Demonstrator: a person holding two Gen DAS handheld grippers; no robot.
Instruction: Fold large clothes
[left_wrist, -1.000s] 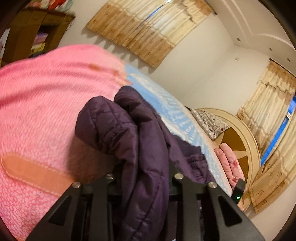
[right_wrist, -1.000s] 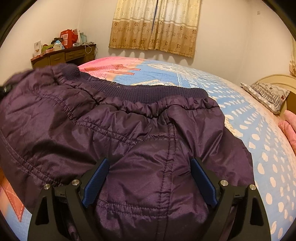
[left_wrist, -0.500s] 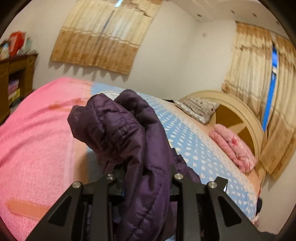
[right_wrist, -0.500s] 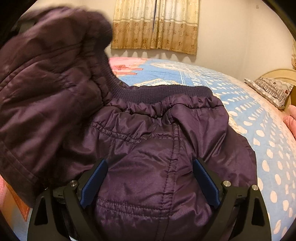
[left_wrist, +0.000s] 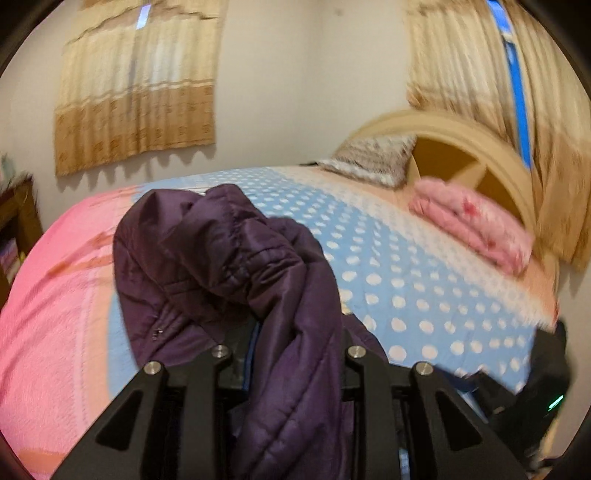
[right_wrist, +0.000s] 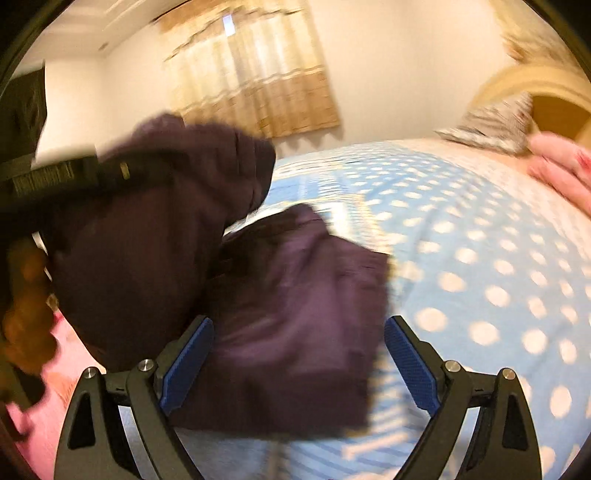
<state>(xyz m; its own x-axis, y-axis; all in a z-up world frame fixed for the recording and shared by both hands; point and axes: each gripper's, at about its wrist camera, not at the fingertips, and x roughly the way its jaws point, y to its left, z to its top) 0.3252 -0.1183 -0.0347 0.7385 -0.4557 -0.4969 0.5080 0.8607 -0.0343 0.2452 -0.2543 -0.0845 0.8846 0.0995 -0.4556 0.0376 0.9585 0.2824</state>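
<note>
A dark purple quilted jacket (left_wrist: 229, 266) is bunched up over the bed. My left gripper (left_wrist: 295, 332) is shut on a fold of the jacket, and the fabric hangs over and hides its fingertips. In the right wrist view the jacket (right_wrist: 288, 295) lies blurred on the bed, with a raised part at upper left held by the other gripper and the hand. My right gripper (right_wrist: 299, 339) is open, its blue pads (right_wrist: 188, 362) wide apart on either side of the jacket's near part, not closed on it.
The bed has a pink blanket (left_wrist: 48, 295) on the left and a blue dotted sheet (left_wrist: 406, 280) on the right. A folded pink blanket (left_wrist: 476, 229), a patterned pillow (left_wrist: 373, 162) and the headboard (left_wrist: 469, 147) lie far right. A wooden cabinet (left_wrist: 18, 221) stands left.
The left gripper has lifted the jacket fold and swung right toward the headboard. The right gripper's view has turned right too, and the jacket has pulled off its jaws, uncovering the sheet.
</note>
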